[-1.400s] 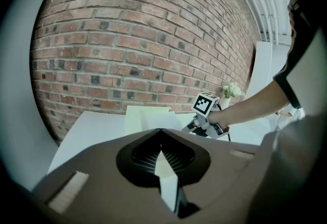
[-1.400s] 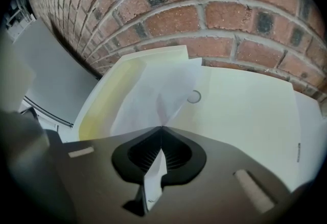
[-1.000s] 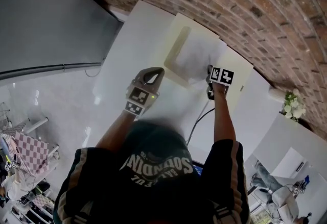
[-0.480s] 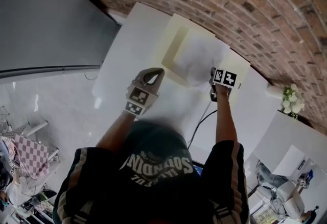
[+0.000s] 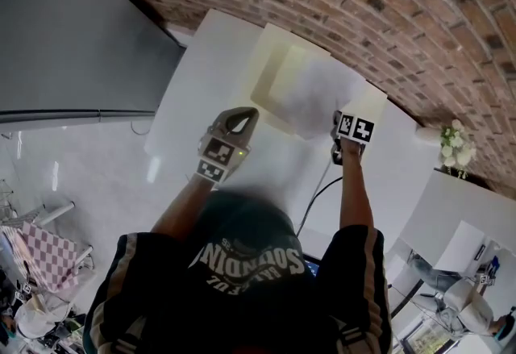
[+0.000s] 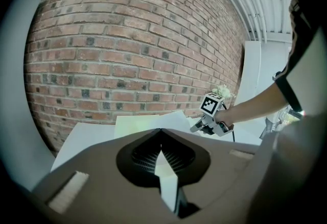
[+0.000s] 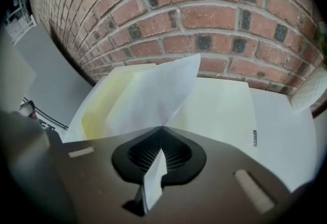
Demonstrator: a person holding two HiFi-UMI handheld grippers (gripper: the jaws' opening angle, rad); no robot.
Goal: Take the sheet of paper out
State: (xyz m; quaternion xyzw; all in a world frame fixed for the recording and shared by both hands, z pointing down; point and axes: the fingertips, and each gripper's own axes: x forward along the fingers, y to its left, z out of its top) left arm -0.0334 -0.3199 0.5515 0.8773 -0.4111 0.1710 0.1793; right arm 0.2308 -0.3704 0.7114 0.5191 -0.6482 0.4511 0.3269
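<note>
A pale cream folder [image 5: 272, 74] lies open on the white table [image 5: 205, 62], against the brick wall. A white sheet of paper [image 5: 313, 93] lies partly in it, its right corner lifted. My right gripper [image 5: 336, 120] is shut on that corner. In the right gripper view the sheet [image 7: 158, 93] fans up and away from the closed tips [image 7: 162, 127], over the folder [image 7: 222, 105]. My left gripper [image 5: 245, 114] hovers at the folder's near left edge. Its tips [image 6: 161, 130] meet, with nothing seen between them. From there the folder [image 6: 132, 125] and the right gripper [image 6: 196, 127] show ahead.
A brick wall [image 5: 387, 6] runs behind the table. A grey panel [image 5: 72, 38] stands at the left. White flowers [image 5: 455, 157] sit past the table's right end. A dark cable [image 5: 314, 191] trails back from the right gripper. White floor shows at the lower left.
My right gripper has moved right and a little up with the sheet's corner, so more of the sheet stands out of the folder. The left gripper has barely shifted.
</note>
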